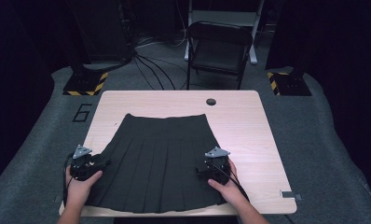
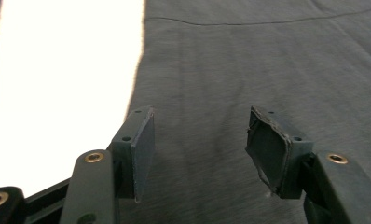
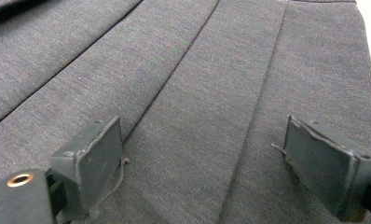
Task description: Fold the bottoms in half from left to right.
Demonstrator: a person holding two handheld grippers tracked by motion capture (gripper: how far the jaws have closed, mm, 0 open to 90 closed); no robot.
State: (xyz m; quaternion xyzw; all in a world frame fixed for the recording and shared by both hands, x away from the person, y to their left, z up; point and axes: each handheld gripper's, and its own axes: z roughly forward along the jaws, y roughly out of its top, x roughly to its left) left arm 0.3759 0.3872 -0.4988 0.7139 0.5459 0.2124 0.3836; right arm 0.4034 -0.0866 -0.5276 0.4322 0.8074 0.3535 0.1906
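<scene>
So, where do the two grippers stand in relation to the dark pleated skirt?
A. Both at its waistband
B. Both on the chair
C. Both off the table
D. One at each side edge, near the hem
D: the left gripper and the right gripper stand at opposite side edges of the skirt, near its hem.

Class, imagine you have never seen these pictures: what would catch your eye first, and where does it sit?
A dark pleated skirt lies spread flat across the near half of the pale wooden table, waistband away from the person. A left hand-held gripper sits at its left edge and a right hand-held gripper on its right side, both with jaws apart over the cloth. Behind the table stands a black folding chair.
</scene>
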